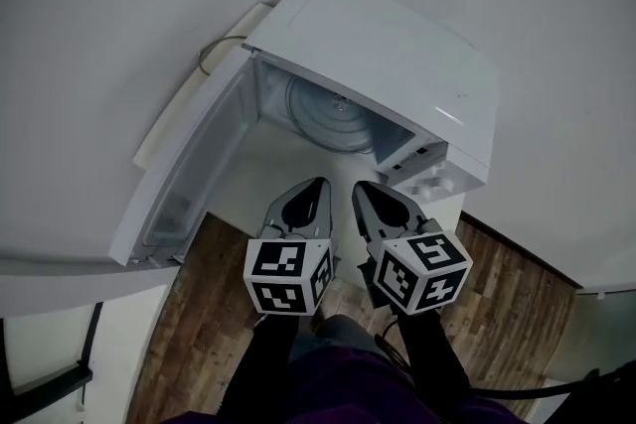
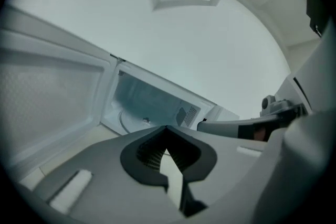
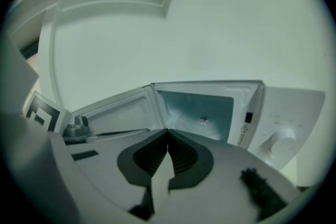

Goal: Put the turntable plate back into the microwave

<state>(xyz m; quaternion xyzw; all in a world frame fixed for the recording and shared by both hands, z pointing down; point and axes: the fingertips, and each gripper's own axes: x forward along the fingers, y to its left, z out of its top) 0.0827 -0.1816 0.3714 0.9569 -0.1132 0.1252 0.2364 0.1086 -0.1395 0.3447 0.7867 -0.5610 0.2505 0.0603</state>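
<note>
White microwave (image 1: 388, 55), door (image 1: 189, 169) open, turntable plate (image 1: 333, 117) inside, left hand-held gripper (image 1: 318, 185) and right hand-held gripper (image 1: 361, 188) clenched empty

Plain pale grey wall (image 1: 109, 5) pretty much everywhere, from 9 round to 3 o'clock. Brown wood-plank floor (image 1: 199, 313) fills 5 to 7 o'clock, there's a black metal frame (image 1: 91, 338) at 8 o'clock, and a white tabletop (image 1: 248, 194) sits dead centre.

Grey left gripper (image 1: 320, 182), right gripper (image 1: 360, 186); black-white marker cubes (image 1: 288, 275); black sleeves (image 1: 273, 353)
</note>
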